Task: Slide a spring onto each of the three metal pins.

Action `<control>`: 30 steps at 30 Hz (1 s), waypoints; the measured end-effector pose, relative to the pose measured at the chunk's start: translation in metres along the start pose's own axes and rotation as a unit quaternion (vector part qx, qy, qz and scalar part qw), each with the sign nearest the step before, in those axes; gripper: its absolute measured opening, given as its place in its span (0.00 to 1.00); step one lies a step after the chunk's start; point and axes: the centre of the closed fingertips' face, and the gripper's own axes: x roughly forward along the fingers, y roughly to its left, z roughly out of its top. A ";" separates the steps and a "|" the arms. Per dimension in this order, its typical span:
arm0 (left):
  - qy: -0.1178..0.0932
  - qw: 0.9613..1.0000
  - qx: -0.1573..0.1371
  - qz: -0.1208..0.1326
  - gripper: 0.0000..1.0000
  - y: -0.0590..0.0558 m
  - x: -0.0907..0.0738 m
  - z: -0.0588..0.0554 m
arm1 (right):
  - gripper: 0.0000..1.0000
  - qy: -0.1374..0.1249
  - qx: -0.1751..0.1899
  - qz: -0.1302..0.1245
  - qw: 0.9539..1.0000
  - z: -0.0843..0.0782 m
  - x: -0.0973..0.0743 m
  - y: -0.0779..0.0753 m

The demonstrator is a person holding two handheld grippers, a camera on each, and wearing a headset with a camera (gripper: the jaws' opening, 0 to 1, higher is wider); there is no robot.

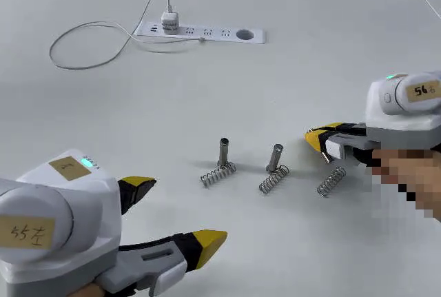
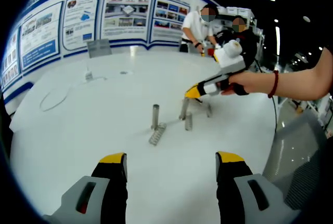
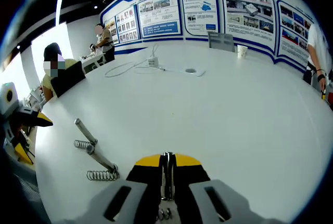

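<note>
Two metal pins stand upright on the white table, one (image 1: 224, 151) left of the other (image 1: 275, 157). A spring lies at the foot of each, the left spring (image 1: 218, 173) and the middle spring (image 1: 273, 179). A third spring (image 1: 331, 180) lies further right, under my right gripper (image 1: 313, 138). That gripper is shut on a third metal pin (image 3: 166, 174), which shows as a thin bright bar between its jaws. My left gripper (image 1: 176, 213) stands open at the near left, well short of the pins, with nothing between its fingers (image 2: 113, 161).
A white power strip (image 1: 200, 33) with a plugged charger and a looping white cable (image 1: 89, 42) lies at the far side of the table (image 1: 310, 76). Poster boards and several people stand beyond the table in the gripper views.
</note>
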 end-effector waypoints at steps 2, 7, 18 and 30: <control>-0.001 1.000 0.000 0.000 0.70 0.000 -0.001 0.001 | 0.09 -0.002 -0.001 -0.001 1.000 0.002 -0.004 0.001; -0.006 1.000 0.004 0.001 0.70 0.000 -0.003 0.006 | 0.09 -0.008 -0.004 -0.001 1.000 0.005 -0.013 0.003; -0.012 1.000 0.008 0.000 0.70 -0.005 -0.007 0.008 | 0.09 -0.013 -0.019 -0.006 1.000 0.002 -0.032 0.007; -0.020 1.000 0.009 0.002 0.70 -0.003 -0.009 0.013 | 0.09 -0.014 -0.023 -0.009 1.000 -0.003 -0.045 0.007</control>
